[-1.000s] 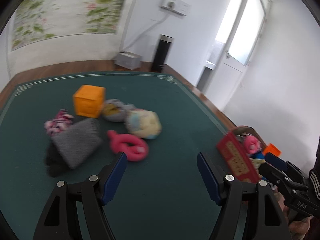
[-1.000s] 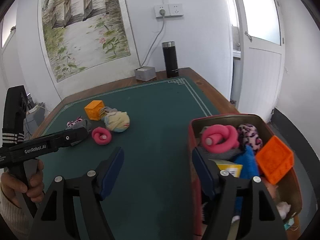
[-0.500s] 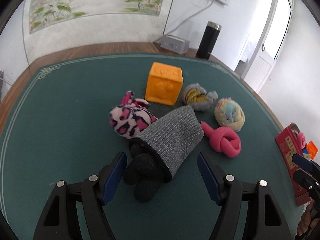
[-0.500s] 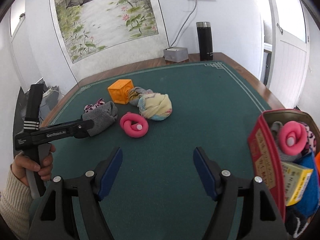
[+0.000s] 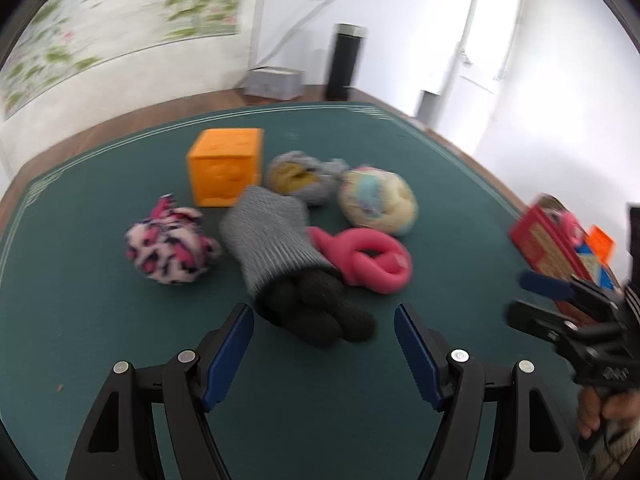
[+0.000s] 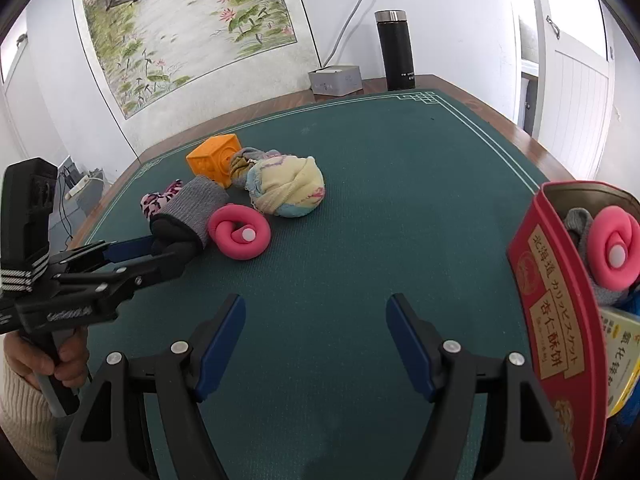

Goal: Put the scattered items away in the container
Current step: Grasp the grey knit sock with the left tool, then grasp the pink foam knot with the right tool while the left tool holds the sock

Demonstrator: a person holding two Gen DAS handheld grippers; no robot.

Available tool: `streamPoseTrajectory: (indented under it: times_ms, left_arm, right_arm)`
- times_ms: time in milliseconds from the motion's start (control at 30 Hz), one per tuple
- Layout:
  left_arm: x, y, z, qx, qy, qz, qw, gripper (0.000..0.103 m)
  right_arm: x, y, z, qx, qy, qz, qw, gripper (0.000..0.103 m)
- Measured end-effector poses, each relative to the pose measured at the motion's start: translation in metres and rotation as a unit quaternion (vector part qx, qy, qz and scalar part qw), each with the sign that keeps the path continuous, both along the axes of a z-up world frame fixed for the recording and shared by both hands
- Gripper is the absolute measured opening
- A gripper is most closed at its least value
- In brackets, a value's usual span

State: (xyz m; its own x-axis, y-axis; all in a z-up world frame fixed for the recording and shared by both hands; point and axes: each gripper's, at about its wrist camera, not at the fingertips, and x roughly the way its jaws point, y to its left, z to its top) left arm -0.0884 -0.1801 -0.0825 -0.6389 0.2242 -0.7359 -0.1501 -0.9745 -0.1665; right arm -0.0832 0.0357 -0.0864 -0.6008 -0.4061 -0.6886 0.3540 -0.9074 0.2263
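We note white walls (image 6: 460,20) and a large lotus painting (image 6: 192,28). A green-felt worktop (image 6: 400,184) with wooden edging carries a black flask (image 6: 396,52) and grey box (image 6: 336,80) at its far edge. White panelled door (image 6: 580,88) stands right, daylight above.

Both wrist views face downward, sharing green table (image 5: 80,320); close

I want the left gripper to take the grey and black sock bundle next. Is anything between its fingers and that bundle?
Nothing visible. The left gripper is open, with only bare green mat between it and the bundle's black end. The pink knot touches the bundle's right side, beside the approach rather than across it.
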Motion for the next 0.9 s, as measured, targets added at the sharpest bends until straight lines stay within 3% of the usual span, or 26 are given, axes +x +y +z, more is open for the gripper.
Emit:
streamPoseTrajectory:
  times_ms: [167, 367, 400, 500, 533, 633, 767, 900]
  left_arm:
    - [-0.014, -0.023, 0.001, 0.065, -0.013, 0.046, 0.9968, 0.074]
    - [-0.033, -0.024, -0.007, 0.077, -0.033, 0.06, 0.9947, 0.074]
    - [-0.035, -0.023, -0.01, 0.078, -0.039, 0.061, 0.9943, 0.072]
    - [-0.033, -0.022, -0.012, 0.075, -0.038, 0.065, 0.9943, 0.042]
    - [-0.032, -0.023, -0.012, 0.073, -0.042, 0.067, 0.9941, 0.038]
    - [-0.024, -0.032, -0.007, 0.09, -0.038, 0.081, 0.992, 0.036]
    - [-0.01, -0.043, 0.019, 0.084, 0.0, 0.093, 0.9921, 0.036]
    - [0.001, -0.055, 0.044, 0.103, 0.03, 0.096, 0.9896, 0.036]
  right_arm:
    - [0.001, 0.003, -0.001, -0.008, -0.001, -0.001, 1.0, 0.076]
    - [0.003, -0.002, -0.005, -0.003, -0.003, 0.005, 1.0, 0.076]
    - [0.004, -0.002, -0.006, 0.0, -0.003, 0.006, 1.0, 0.076]
    - [0.003, -0.004, -0.009, 0.003, -0.007, 0.008, 1.0, 0.076]
    - [0.003, -0.005, -0.01, 0.004, -0.007, 0.008, 1.0, 0.076]
    - [0.003, -0.009, -0.013, 0.009, -0.008, 0.01, 1.0, 0.076]
    - [0.0, -0.022, -0.009, 0.021, -0.009, 0.028, 0.999, 0.076]
    - [-0.012, -0.046, 0.002, 0.031, -0.003, 0.064, 0.997, 0.076]
